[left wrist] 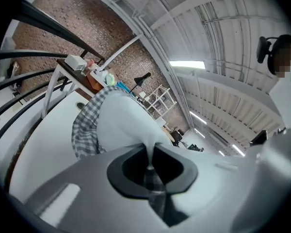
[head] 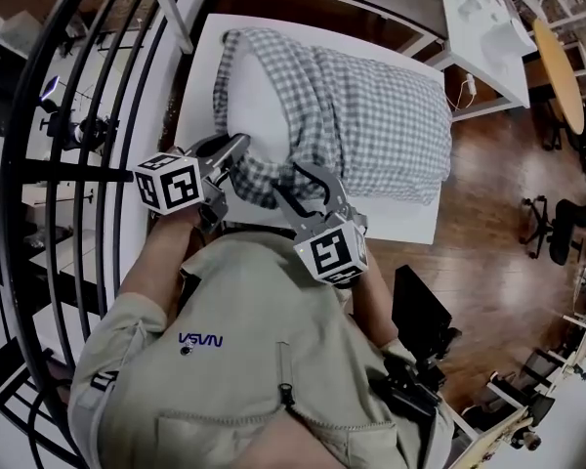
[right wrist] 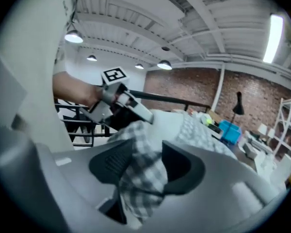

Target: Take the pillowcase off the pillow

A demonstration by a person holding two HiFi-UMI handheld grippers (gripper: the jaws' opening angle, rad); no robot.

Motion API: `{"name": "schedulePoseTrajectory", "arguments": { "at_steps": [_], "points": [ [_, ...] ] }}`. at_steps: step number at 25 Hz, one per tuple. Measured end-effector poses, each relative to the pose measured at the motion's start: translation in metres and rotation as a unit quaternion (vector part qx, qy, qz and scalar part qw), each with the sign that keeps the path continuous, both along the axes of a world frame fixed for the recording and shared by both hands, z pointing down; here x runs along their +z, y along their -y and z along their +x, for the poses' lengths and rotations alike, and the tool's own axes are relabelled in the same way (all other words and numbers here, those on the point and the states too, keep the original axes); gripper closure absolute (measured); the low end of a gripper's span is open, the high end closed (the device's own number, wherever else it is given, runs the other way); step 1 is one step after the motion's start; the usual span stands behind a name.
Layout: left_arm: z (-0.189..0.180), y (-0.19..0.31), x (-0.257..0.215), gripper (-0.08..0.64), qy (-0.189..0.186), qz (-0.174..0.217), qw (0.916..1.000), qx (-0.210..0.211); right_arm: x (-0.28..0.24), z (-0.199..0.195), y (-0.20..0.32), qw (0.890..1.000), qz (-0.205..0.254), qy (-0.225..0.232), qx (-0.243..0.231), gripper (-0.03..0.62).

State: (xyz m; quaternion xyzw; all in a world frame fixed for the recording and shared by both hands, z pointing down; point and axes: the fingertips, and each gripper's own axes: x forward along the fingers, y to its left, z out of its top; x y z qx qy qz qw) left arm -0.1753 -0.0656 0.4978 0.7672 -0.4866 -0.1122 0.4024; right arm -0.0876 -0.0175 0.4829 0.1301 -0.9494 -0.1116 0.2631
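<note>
The checked pillowcase (head: 371, 115) hides most of the white pillow (head: 259, 106), and the person's body (head: 244, 360) covers part of the white table's (head: 400, 221) near edge.

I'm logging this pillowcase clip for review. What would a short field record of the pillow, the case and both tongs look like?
pillow: white, lying on the white table; its left end in the head view is bare
pillowcase: checked, covers the rest of the pillow, bunched near the tongs
left tongs: shut on a pinch of the pillow's white fabric
right tongs: open, a fold of pillowcase lying loose between them
progress: case partly off
</note>
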Motion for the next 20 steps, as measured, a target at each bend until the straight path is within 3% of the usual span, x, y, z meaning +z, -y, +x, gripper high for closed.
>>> {"name": "schedulePoseTrajectory", "arguments": {
  "at_steps": [2, 4, 6, 9, 11, 15, 18, 20],
  "points": [
    [0.005, 0.004, -0.006, 0.537, -0.003, 0.001, 1.0000, -0.001, 0.005, -0.023, -0.016, 0.999, 0.027, -0.024, -0.041, 0.368],
    [0.009, 0.007, -0.012, 0.537, 0.005, 0.003, 1.0000, -0.001, 0.019, -0.035, -0.021, 0.993, 0.064, -0.071, -0.065, 0.370],
    [0.008, 0.008, -0.013, 0.537, 0.015, 0.001, 0.9999, -0.002, 0.028, -0.039, -0.029, 0.988, 0.073, -0.098, -0.090, 0.548],
    [0.002, 0.007, -0.010, 0.537, 0.016, -0.011, 0.9998, -0.002, 0.033, -0.032, -0.036, 0.987, 0.035, -0.112, -0.111, 0.571],
    [-0.002, 0.007, -0.007, 0.537, -0.002, -0.018, 0.9998, -0.007, 0.036, -0.024, -0.036, 0.985, -0.001, -0.124, -0.121, 0.572],
    [-0.019, 0.014, -0.012, 0.537, -0.047, -0.018, 0.9978, -0.043, 0.068, -0.001, -0.055, 0.963, -0.037, -0.211, -0.164, 0.581],
    [-0.028, 0.013, -0.016, 0.537, -0.032, -0.014, 0.9984, -0.044, 0.109, 0.037, -0.044, 0.946, -0.037, -0.297, -0.125, 0.581],
    [-0.029, 0.004, -0.010, 0.537, -0.007, -0.016, 0.9995, -0.026, 0.118, 0.069, -0.015, 0.948, -0.046, -0.310, -0.052, 0.581]
  ]
}}
